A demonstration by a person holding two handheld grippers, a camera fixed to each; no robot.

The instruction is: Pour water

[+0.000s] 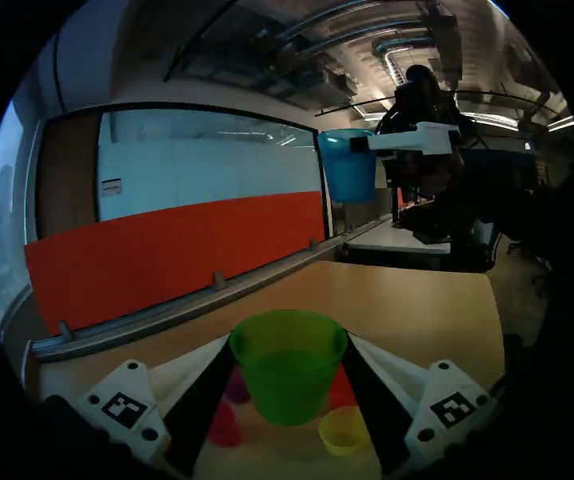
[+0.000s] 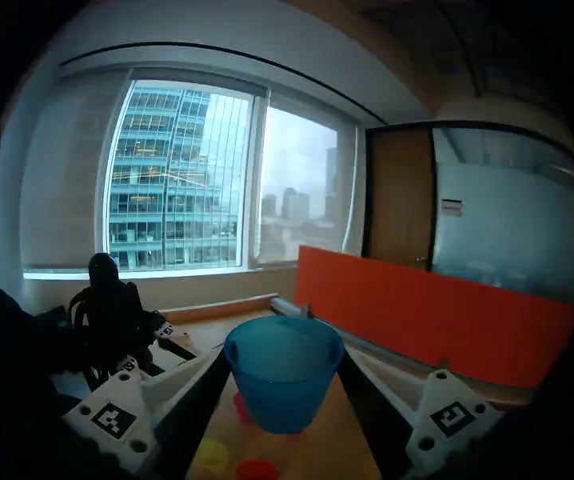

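A green cup (image 1: 288,366) sits upright between the fingers of my left gripper (image 1: 287,384), which is shut on it above a wooden table (image 1: 415,304). Farther off in the left gripper view the right gripper (image 1: 399,142) holds a blue cup (image 1: 346,164) raised high above the table. In the right gripper view the blue cup (image 2: 284,382) is upright and clamped in my right gripper (image 2: 284,400). I cannot tell whether either cup holds water.
Small cups lie on the table below: a yellow one (image 1: 343,430), pink ones (image 1: 225,424) and a red one (image 1: 341,388). An orange panel (image 1: 175,248) and a glass wall run along the table's far edge. A dark device (image 2: 115,316) stands at the left.
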